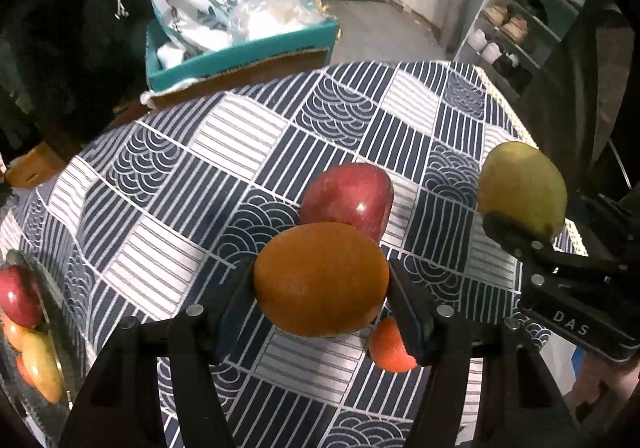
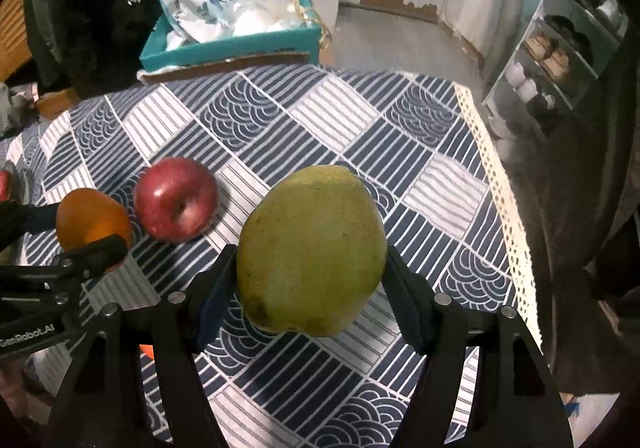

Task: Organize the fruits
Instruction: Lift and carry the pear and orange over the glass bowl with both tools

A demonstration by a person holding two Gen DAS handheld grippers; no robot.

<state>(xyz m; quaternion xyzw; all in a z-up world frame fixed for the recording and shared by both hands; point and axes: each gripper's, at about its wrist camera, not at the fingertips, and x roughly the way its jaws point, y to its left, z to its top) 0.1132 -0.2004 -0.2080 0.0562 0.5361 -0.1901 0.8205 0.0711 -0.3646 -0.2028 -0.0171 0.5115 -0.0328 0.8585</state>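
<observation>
My left gripper is shut on an orange and holds it above the patterned tablecloth. My right gripper is shut on a green pear, also held above the cloth. The pear shows at the right of the left wrist view, the orange at the left of the right wrist view. A red apple lies on the cloth between them; it also shows in the right wrist view. A small orange-red fruit lies under the left gripper.
A glass bowl with red and yellow fruit stands at the table's left edge. Behind the table is a teal box with white bags. A shoe rack stands at the far right. The table's right edge has lace trim.
</observation>
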